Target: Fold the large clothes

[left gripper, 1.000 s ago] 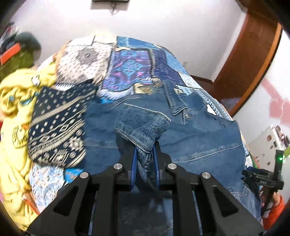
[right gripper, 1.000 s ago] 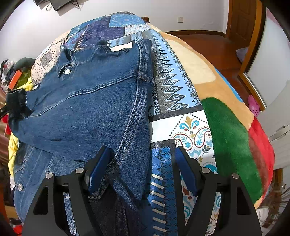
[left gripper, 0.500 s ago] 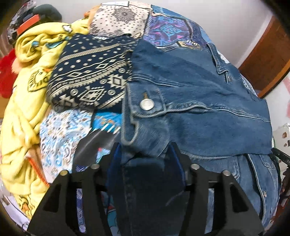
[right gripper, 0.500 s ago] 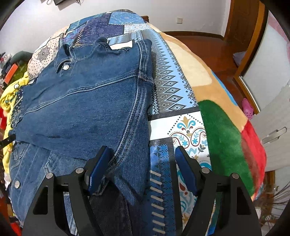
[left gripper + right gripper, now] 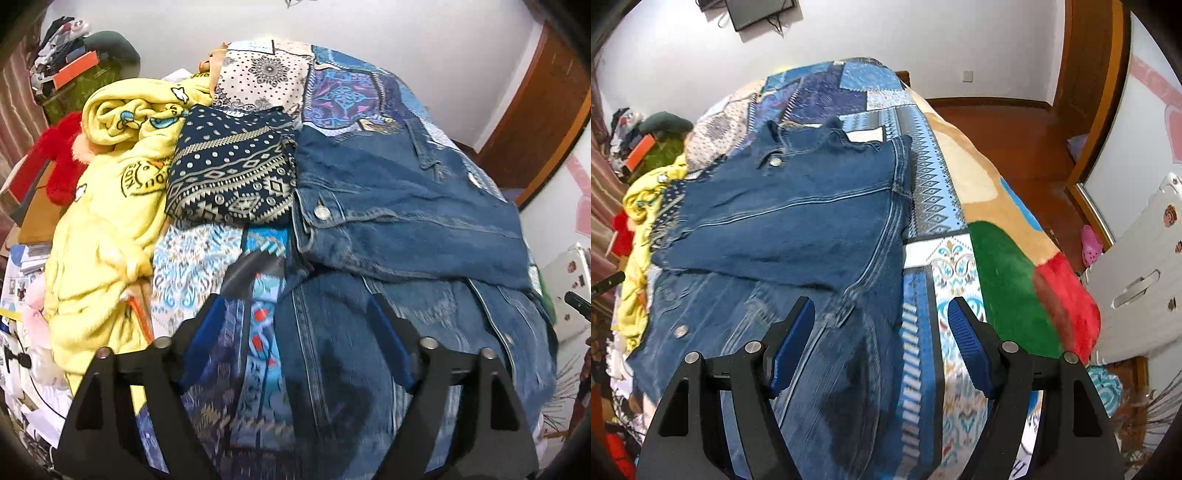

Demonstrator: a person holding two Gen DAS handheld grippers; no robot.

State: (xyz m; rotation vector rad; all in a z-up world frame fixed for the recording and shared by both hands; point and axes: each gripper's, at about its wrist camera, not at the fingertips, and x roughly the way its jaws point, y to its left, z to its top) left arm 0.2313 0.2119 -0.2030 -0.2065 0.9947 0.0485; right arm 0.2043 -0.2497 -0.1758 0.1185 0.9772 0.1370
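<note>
A blue denim jacket [image 5: 399,206] lies on the patchwork bedspread [image 5: 347,88], its upper part folded over its lower part. It also shows in the right wrist view [image 5: 798,221]. My left gripper [image 5: 295,314] is open and empty above the jacket's near left edge. My right gripper [image 5: 881,317] is open and empty above the jacket's near right edge, over the bedspread [image 5: 945,266].
A folded navy patterned garment [image 5: 232,173] lies left of the jacket. A yellow blanket [image 5: 110,206] and red plush [image 5: 62,155] are piled at the bed's left side. A wooden door [image 5: 1089,74] and white cabinet [image 5: 1137,273] stand to the right.
My left gripper let go of the denim fold, opened wide and drew back to the jacket's near left edge. The folded part now lies flat. My right gripper stayed open and lifted slightly.
</note>
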